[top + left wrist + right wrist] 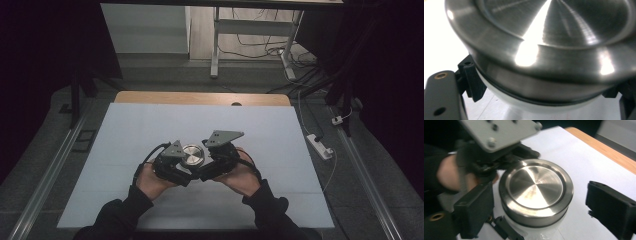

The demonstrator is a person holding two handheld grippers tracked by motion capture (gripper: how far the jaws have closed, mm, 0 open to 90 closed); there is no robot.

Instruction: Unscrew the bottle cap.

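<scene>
A small jar with a brushed steel lid (192, 155) stands on the white table cover, between both hands. My left gripper (541, 87) is shut on the jar's pale body (536, 110) just under the lid (554, 32), one ribbed pad (474, 80) pressing on each side. My right gripper (541, 207) straddles the lid (536, 187): its left jaw sits close to the rim, and its right jaw stands clear of it with a gap, so it is open. From above, the left gripper (182, 167) and the right gripper (204, 162) meet at the jar.
The white cover (150, 125) spreads over the table, and a wooden edge (200, 97) shows at the far side. On the floor beyond are desk legs (215, 45) and cables, and a power strip (320, 146) lies to the right of the table.
</scene>
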